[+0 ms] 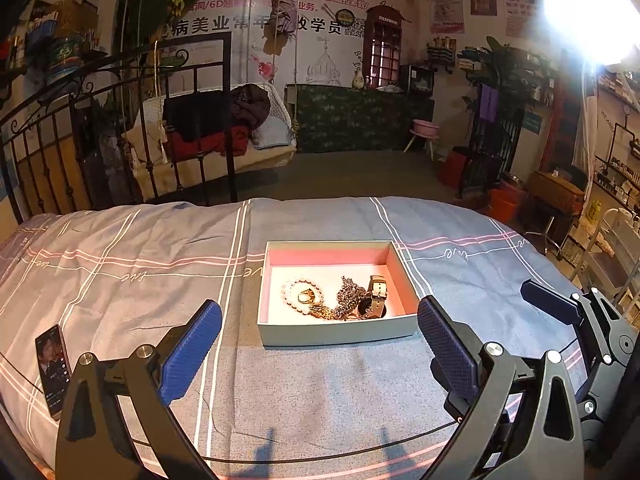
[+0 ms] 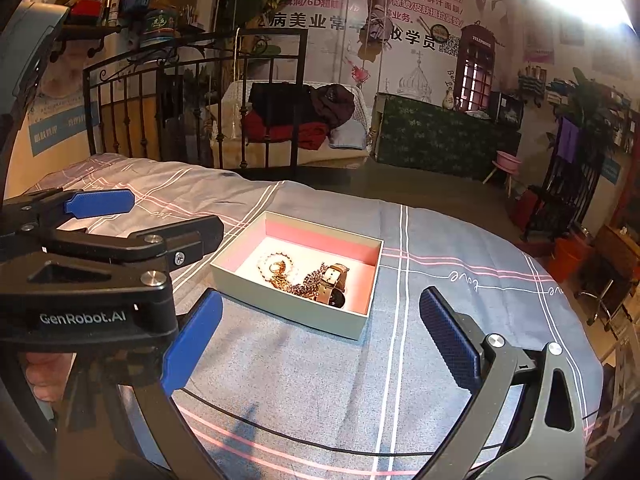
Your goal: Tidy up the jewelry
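The chief risk is judged to be tangling: the chain (image 1: 347, 300) is heaped against the pearl bracelet (image 1: 298, 294), the ring (image 1: 306, 296) and the watch (image 1: 374, 294), so several pieces could be dragged out together if one is pulled (the links are too small to be separated by eye). All the jewelry is held in the shallow open box (image 1: 340, 330), set near the middle of the bed (image 1: 120, 264). The left gripper (image 1: 320, 344) and right gripper (image 2: 320, 338) are held spread apart, empty, short of the box. A phone (image 1: 52, 368) lies at the bed's left edge.
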Tool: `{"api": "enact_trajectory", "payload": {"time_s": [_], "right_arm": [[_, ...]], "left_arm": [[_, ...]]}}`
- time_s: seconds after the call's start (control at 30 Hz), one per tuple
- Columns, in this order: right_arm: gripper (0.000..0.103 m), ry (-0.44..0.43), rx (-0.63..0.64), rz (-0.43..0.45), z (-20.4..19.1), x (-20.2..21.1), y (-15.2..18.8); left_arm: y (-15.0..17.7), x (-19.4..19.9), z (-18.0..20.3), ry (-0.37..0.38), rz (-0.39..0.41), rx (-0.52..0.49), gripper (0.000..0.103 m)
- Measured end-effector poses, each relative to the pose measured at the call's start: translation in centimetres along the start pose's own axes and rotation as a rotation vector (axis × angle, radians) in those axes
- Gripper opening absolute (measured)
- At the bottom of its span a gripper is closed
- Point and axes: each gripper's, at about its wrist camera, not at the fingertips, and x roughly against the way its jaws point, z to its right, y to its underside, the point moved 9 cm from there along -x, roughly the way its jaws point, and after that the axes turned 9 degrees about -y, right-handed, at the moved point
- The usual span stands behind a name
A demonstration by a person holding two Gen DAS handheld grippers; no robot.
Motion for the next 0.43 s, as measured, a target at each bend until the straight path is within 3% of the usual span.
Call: {"api": "enact_trajectory", "payload": {"time_s": [0.2, 0.43], "right_arm": [[0.097, -0.005, 0.004, -0.004, -0.01, -0.15, 0.32], [0.097, -0.009, 0.01, -0.017, -0.09, -0.38, 0.71]], "left_arm": [[-0.45, 0.17, 0.37, -0.027, 0.031, -0.028, 0.097], [-0.32, -0.31, 0.16, -0.042, 0.007, -0.016, 0.097]]}}
